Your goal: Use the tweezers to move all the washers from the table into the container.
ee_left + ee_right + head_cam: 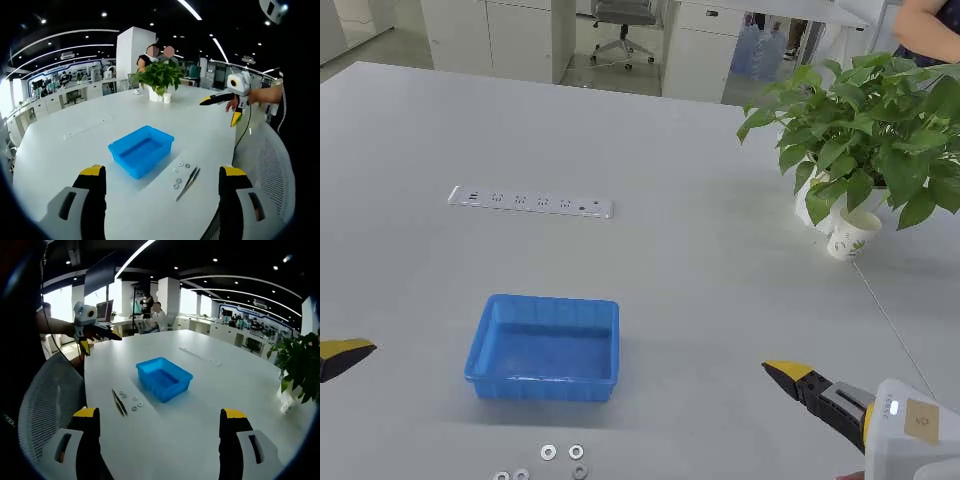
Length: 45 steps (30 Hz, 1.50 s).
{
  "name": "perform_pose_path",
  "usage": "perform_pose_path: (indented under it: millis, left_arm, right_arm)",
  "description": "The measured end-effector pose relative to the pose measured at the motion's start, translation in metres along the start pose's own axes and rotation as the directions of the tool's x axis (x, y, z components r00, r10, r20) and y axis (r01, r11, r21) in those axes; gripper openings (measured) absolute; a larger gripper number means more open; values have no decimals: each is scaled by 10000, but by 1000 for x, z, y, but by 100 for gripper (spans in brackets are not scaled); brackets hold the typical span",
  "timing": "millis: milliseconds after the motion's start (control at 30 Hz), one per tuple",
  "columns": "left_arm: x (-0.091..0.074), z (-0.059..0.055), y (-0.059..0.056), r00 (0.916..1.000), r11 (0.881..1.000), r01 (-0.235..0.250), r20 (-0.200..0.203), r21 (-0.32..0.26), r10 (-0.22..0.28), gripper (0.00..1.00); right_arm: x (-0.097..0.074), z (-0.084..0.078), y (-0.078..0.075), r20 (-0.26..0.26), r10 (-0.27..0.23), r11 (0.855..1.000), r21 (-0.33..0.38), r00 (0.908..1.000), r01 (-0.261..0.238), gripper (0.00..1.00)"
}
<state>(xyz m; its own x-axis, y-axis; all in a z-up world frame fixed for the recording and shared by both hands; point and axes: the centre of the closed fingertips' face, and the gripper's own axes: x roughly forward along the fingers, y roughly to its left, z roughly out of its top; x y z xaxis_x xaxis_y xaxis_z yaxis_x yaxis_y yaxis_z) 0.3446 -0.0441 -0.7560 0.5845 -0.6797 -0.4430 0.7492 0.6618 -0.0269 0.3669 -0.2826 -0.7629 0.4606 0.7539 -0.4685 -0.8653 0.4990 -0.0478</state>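
Potted plant [865, 120] and paper cup [852, 235] far ahead of right claw [159, 413], power strip [530, 202] beyond blue container [141, 150], washers [178, 180] and tweezers [188, 184] on worktop [720, 280] just ahead of left claw [162, 171], both claws wide, held level

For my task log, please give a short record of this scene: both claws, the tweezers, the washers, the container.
left claw: open, holds nothing
right claw: open, holds nothing
tweezers: lying on the table beside the washers, not picked up
washers: several, on the table near the container, none inside
container: blue, open top, looks empty
other things: power strip, potted plant, paper cup
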Motion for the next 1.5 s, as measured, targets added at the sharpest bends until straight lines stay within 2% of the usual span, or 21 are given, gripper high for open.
perform_pose_path:
  millis: [500, 1033, 1500]
  left_arm:
    - [-2, 0, 4, 10000, 10000, -53, 12, 8, 53, 98]
    - [-6, 8, 1, 9998, 10000, -90, 158, -26, 90, 98]
    - [-7, 9, 2, 9999, 9999, -2, 119, 154, 0, 96]
  right_arm:
    - [1, 0, -1, 0, 29, 10000, -7, 10000, -29, 100]
    - [1, 2, -2, -20, 34, 9999, -94, 10000, -35, 100]
    - [0, 3, -3, -63, 17, 9999, -135, 10000, -17, 100]
